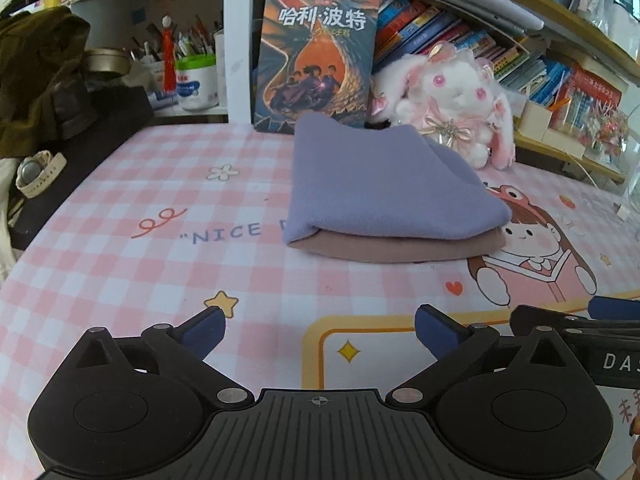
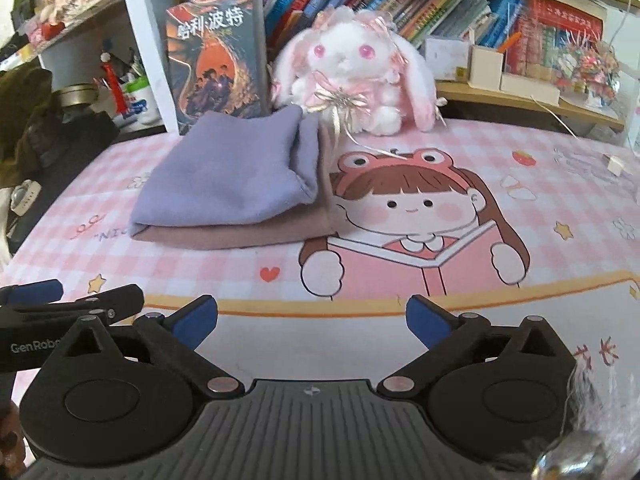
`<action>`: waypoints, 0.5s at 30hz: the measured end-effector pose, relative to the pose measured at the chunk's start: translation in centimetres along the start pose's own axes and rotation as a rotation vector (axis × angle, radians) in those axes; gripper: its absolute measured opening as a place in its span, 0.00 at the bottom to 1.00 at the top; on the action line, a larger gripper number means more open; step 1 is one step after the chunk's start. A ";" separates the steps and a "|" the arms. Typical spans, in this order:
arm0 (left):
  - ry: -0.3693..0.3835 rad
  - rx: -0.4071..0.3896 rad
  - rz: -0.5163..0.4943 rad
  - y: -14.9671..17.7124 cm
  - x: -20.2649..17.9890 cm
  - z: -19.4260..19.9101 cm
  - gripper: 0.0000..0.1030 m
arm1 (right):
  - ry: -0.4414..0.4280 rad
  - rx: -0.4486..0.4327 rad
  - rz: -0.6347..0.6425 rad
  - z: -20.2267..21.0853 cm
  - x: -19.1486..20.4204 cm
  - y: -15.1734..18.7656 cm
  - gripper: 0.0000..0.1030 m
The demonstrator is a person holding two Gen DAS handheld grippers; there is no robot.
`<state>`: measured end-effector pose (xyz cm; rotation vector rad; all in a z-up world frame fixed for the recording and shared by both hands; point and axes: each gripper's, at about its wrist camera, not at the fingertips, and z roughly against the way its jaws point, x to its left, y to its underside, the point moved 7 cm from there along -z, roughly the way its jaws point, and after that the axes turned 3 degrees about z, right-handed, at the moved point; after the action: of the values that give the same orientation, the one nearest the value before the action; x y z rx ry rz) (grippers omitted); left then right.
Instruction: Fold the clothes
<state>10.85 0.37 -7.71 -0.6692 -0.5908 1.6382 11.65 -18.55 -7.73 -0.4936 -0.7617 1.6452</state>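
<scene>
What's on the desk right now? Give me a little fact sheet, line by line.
Surface: pink checked cartoon mat
Clothes: lilac folded cloth stacked on a dusty-pink folded cloth
Behind them: upright book, white-and-pink plush rabbit
Left gripper: open, empty, short of the stack
Right gripper: open, empty

"哈利·波特" is printed on the upright blue-and-orange book cover (image 1: 316, 60); "NICE" is read on the pink checked tablecloth (image 1: 120, 248); "GenRob" is seen on the black left tongs (image 2: 32, 347).
</scene>
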 end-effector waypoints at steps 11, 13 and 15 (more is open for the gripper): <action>-0.008 -0.003 -0.036 0.0 0.1 0.4 1.00 | 0.008 0.021 0.005 -0.1 0.4 0.3 0.99; -0.008 -0.004 -0.036 0.0 0.2 0.5 1.00 | 0.011 0.023 0.004 -0.1 0.5 0.4 0.99; -0.009 -0.004 -0.035 0.0 0.2 0.5 1.00 | 0.011 0.024 0.006 -0.1 0.6 0.4 0.99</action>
<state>10.44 0.59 -7.40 -0.6520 -0.6094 1.6083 11.30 -18.01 -8.01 -0.4884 -0.7323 1.6534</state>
